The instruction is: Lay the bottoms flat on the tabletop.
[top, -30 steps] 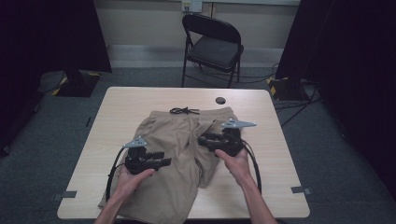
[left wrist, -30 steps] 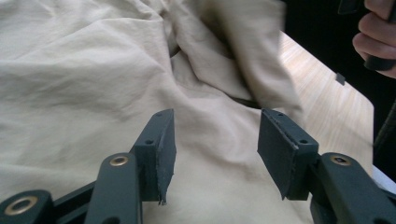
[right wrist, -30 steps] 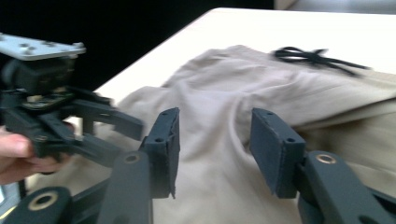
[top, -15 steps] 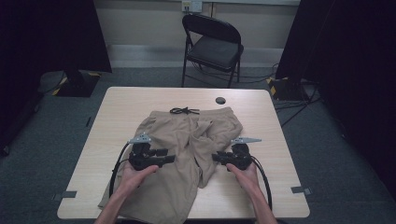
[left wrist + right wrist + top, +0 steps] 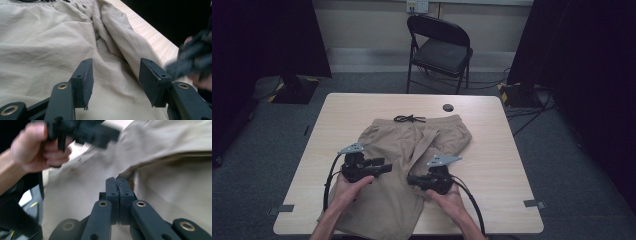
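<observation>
The tan shorts (image 5: 407, 165) lie flat by the near edge of the surface (image 5: 507, 165), the left gripper (image 5: 382, 167) hangs released over them, and the right gripper (image 5: 413, 180), whose jaws have just been closing, is clenched at a fold, so lift slowly, though blur hides whether it truly pinches cloth.
</observation>
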The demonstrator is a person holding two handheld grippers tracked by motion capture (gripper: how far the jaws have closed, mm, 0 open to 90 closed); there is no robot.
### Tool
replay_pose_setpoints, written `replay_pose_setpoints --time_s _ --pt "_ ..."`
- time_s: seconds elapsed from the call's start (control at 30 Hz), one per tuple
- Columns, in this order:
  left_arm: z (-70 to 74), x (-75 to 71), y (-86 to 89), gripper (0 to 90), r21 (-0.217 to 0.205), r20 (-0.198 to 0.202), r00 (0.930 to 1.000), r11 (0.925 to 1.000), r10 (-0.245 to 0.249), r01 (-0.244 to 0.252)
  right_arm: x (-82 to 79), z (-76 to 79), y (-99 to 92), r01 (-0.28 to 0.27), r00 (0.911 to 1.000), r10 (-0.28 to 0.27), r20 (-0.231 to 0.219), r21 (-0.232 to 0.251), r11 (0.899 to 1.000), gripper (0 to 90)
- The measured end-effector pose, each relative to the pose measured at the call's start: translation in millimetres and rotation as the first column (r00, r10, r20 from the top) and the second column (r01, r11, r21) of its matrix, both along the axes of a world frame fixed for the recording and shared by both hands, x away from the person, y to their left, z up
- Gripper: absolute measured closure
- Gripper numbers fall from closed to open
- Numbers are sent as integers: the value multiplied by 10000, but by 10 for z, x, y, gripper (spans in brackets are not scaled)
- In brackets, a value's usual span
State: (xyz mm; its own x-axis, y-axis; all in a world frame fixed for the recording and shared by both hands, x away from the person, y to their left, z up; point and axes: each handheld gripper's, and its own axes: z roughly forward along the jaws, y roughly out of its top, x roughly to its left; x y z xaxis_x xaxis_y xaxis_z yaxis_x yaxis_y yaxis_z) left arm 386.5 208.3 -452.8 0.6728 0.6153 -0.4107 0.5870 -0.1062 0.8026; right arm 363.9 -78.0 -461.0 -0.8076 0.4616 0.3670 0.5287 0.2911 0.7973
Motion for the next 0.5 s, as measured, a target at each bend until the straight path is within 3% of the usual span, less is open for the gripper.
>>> replay_pose_setpoints --time_s 0.1,0.13,0.17,0.2,0.27,0.3,0.4,0.5 --pt "-16 -5 -6 436 -119 -78 10000 9999 15 -16 -46 -199 183 -260 9990 248 -365 -341 9991 892" --pt "-24 -6 -16 430 -82 -90 10000 10000 -24 23 -65 -303 228 -315 9986 283 -445 -747 9967 883" --pt "-34 -8 -34 430 -88 -138 9999 9999 -82 80 -65 -303 228 -315 9986 283 -445 -747 9967 883" --pt "-60 -9 -71 418 -85 -233 9995 9998 -190 188 -72 -377 218 -200 9987 149 -483 -1077 9940 816" --pt "-91 -11 -122 407 -27 -334 9991 9996 -274 274 -72 -376 161 -73 9988 25 -488 -991 9950 728" --pt "-91 -11 -122 402 -27 -334 9991 9996 -274 274 -72 -376 161 -73 9988 25 -488 -991 9950 728" --pt "-108 -13 -199 395 -39 -404 9983 9991 -424 423 -61 -210 -68 243 9993 -264 -255 -799 9965 606" --pt "-109 -24 -289 391 -20 -380 9976 9983 -575 575 -42 -132 -206 449 9988 -461 -151 -738 9963 590"
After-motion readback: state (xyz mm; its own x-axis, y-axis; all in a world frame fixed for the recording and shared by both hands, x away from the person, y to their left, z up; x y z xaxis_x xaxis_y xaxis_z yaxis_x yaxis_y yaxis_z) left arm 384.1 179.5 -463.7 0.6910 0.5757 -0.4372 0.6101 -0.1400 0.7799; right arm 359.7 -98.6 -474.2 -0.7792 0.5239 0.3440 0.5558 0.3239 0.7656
